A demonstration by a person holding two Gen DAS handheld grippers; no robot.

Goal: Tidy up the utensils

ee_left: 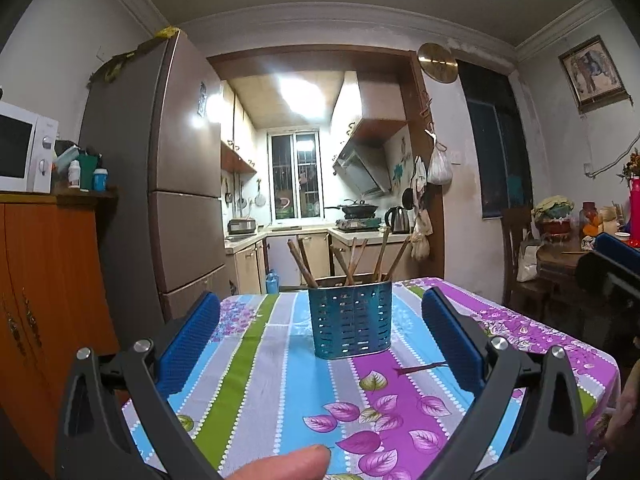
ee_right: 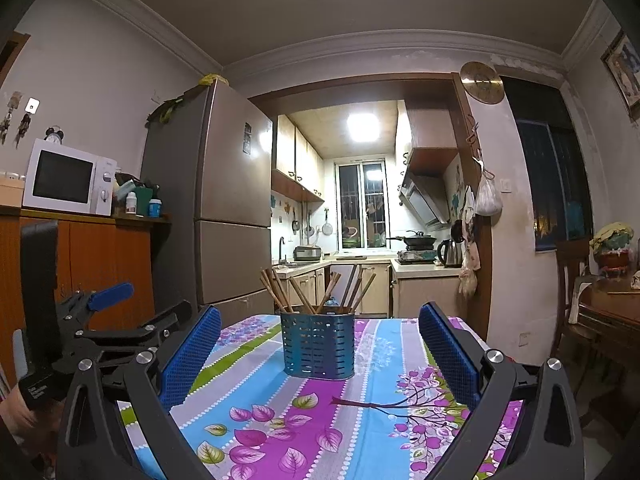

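Fingertip [ee_left: 288,465] at lens bottom, left view. Left gripper [ee_left: 320,340] jaws wide, empty; right gripper [ee_right: 319,354] wide, empty too. Blue perforated utensil holder [ee_left: 351,322] upright near tabletop [ee_left: 256,392] far edge, mid-width, wooden chopsticks [ee_left: 344,262] fanned inside.

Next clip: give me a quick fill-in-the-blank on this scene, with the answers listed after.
1. The chopsticks stand in a perforated ____ holder.
2. The left gripper and right gripper both have their jaws ____.
3. The holder rests on a striped, floral ____.
4. Neither gripper is ____ the holder.

Answers: blue; open; tablecloth; touching
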